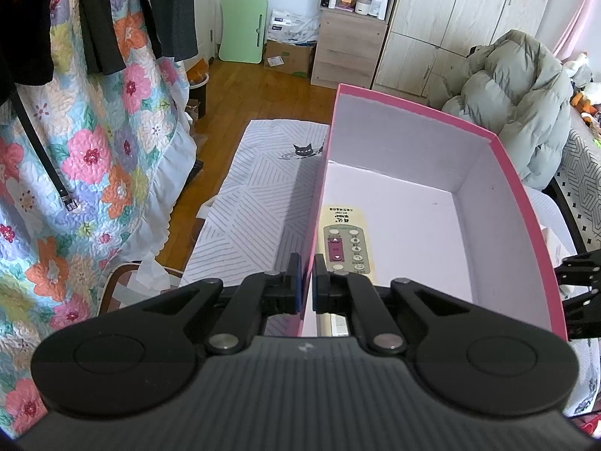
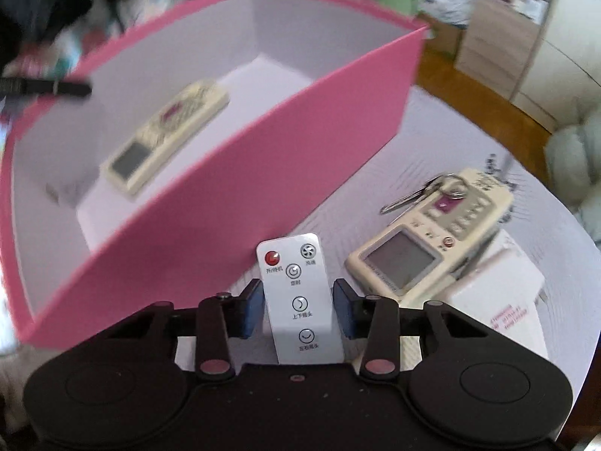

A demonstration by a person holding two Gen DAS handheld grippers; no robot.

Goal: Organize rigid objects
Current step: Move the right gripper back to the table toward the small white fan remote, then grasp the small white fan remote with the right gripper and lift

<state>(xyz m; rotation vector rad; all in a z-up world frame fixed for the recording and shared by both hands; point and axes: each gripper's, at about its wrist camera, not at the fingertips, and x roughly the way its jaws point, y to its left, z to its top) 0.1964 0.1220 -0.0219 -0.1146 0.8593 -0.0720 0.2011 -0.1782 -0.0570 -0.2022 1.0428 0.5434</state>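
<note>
An open pink box (image 1: pixel 522 203) with a white inside stands on the striped cloth. My left gripper (image 1: pixel 307 282) is shut on its near left wall, one finger inside and one outside. A beige remote (image 1: pixel 343 240) lies flat on the box floor, and it shows in the right wrist view too as the beige remote (image 2: pixel 169 135). Outside the pink box (image 2: pixel 263 150), my right gripper (image 2: pixel 297 287) has its blue pads against both long sides of a white fan remote (image 2: pixel 296 293). A second beige remote (image 2: pixel 428 236) lies on the cloth to the right, with a bunch of keys (image 2: pixel 424 191) on its far end.
A white packet with pink print (image 2: pixel 496 300) lies beside the second beige remote. The striped cloth with a cat print (image 1: pixel 259 203) extends left of the box. A floral quilt (image 1: pixel 94 158) hangs at left, and a padded coat (image 1: pixel 518 86) lies at right.
</note>
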